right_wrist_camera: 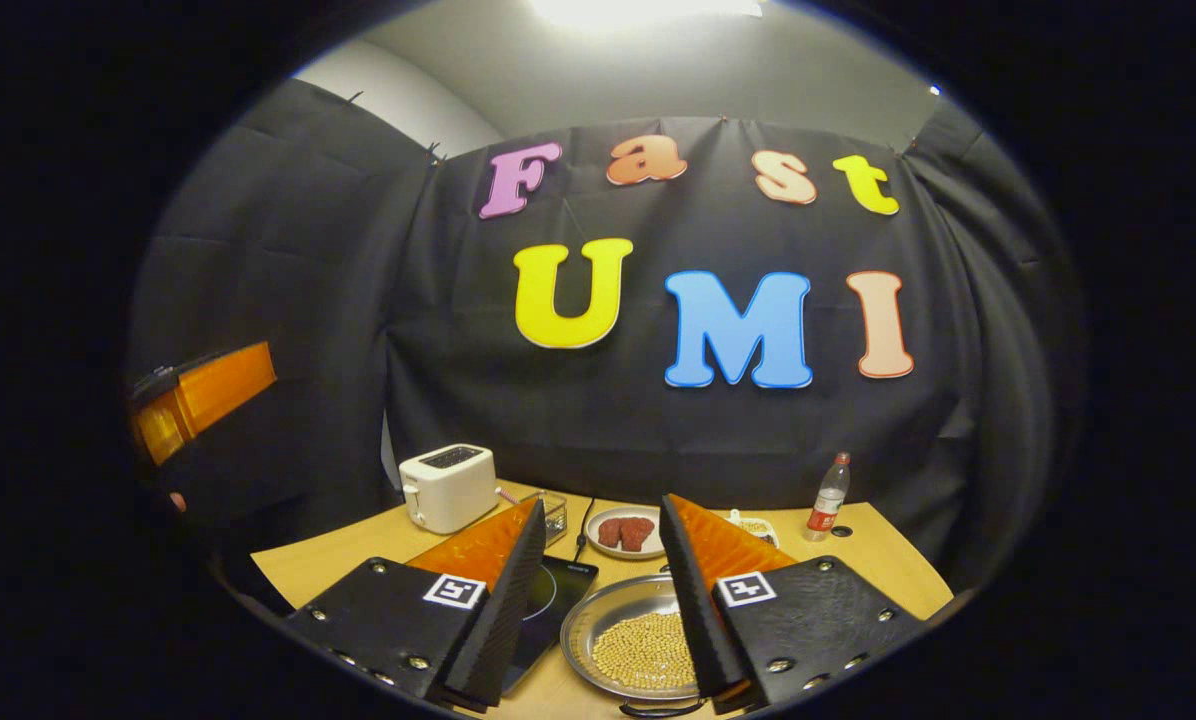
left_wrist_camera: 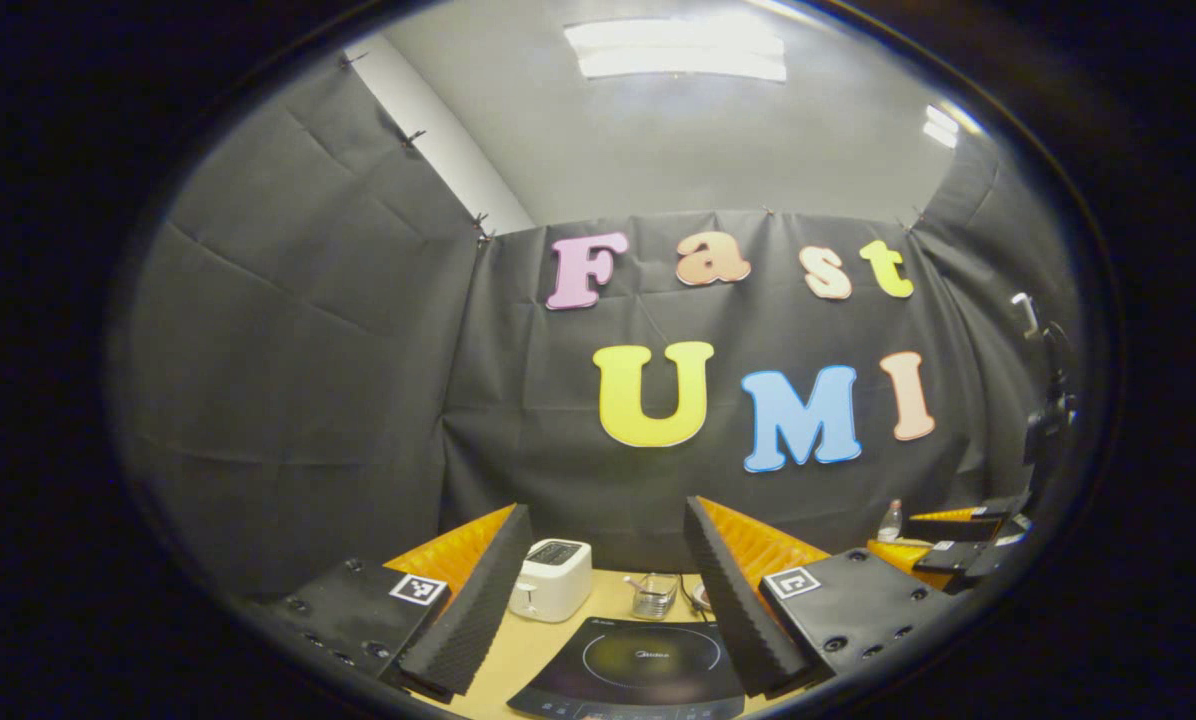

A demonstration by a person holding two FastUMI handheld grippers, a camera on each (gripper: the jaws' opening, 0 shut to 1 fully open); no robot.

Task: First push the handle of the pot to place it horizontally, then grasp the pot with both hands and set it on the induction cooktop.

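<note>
Pot (right_wrist_camera: 643, 640), a shallow round steel one holding pale beans, lies on the wooden surface (right_wrist_camera: 878, 560) directly between the right gripper's (right_wrist_camera: 598, 600) spread fingers, its dark handle (right_wrist_camera: 663, 708) at the near rim. The flat black induction cooktop (left_wrist_camera: 638, 665) sits ahead between the left gripper's (left_wrist_camera: 608, 610) parted, empty fingers; the right is nearer the handle.

You have one toaster (right_wrist_camera: 447, 487), one induction cooktop (left_wrist_camera: 638, 672), one pot (right_wrist_camera: 638, 648) holding yellow beans, one plate (right_wrist_camera: 626, 531) with two reddish meat pieces, one bottle (right_wrist_camera: 829, 497), one clear glass container (left_wrist_camera: 654, 595), one small dish (right_wrist_camera: 753, 526). You hold two grippers: left (left_wrist_camera: 606, 610), right (right_wrist_camera: 603, 600).
</note>
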